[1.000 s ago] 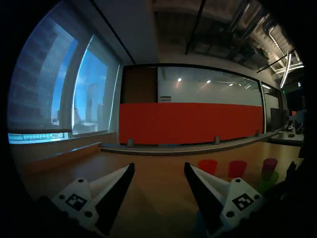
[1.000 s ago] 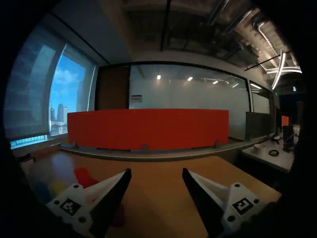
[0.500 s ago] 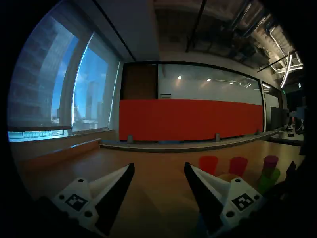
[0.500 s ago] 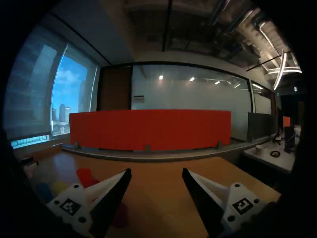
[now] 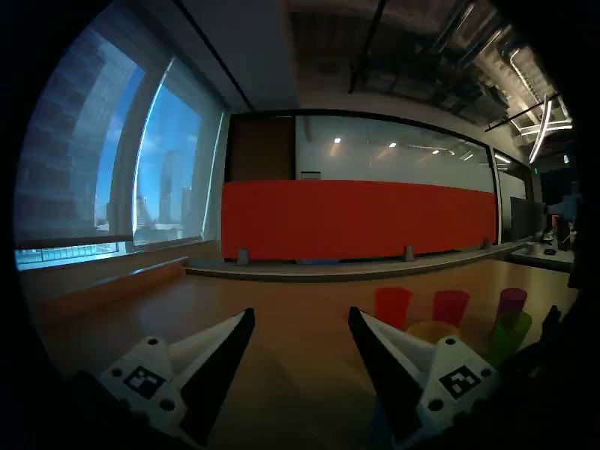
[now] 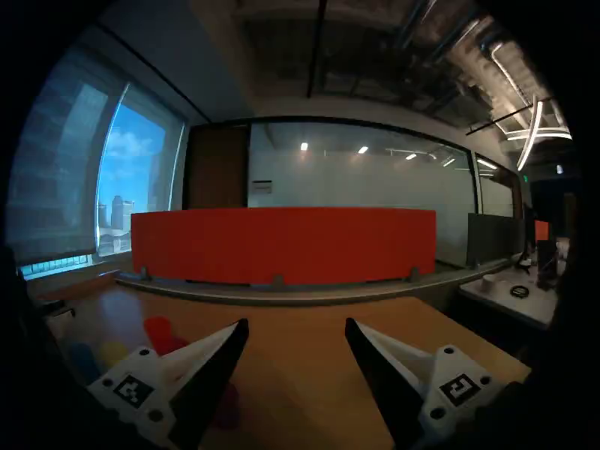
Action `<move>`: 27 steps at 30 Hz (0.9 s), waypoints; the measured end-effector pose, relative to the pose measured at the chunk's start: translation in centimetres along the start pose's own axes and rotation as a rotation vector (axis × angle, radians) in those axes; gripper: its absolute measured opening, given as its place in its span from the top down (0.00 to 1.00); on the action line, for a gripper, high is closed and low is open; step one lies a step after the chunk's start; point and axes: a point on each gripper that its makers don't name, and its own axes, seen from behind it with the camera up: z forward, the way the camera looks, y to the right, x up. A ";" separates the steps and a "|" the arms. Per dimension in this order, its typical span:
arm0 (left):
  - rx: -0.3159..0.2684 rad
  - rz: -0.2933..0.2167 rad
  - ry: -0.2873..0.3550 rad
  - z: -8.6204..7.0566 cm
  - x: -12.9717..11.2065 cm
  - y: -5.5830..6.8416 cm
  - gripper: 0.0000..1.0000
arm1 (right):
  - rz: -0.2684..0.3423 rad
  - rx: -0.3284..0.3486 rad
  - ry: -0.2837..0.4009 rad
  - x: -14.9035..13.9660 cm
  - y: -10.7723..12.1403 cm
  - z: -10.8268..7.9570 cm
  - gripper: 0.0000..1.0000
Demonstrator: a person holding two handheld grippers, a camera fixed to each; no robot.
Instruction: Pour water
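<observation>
The left gripper and the right gripper are both wide open with nothing between them, low over the wooden counter. A red cup, a pink cup, a yellow cup and a purple cup that seems to sit in a green cup stand bunched together ahead and to the right of the left gripper; I cannot tell which holds water. Standing so close and looking light, one could easily be knocked over by a gripper reaching for its neighbour, spilling whatever it holds.
</observation>
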 end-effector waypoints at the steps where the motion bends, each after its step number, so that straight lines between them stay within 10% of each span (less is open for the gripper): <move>1: -0.001 0.001 -0.004 0.1 -0.1 0.0 0.07 | -0.002 0.000 -0.001 -0.1 0.0 0.0 0.00; 27: -0.016 0.005 -0.018 0.2 -0.5 0.4 0.07 | 0.005 -0.006 0.010 -3.2 0.7 -0.5 0.00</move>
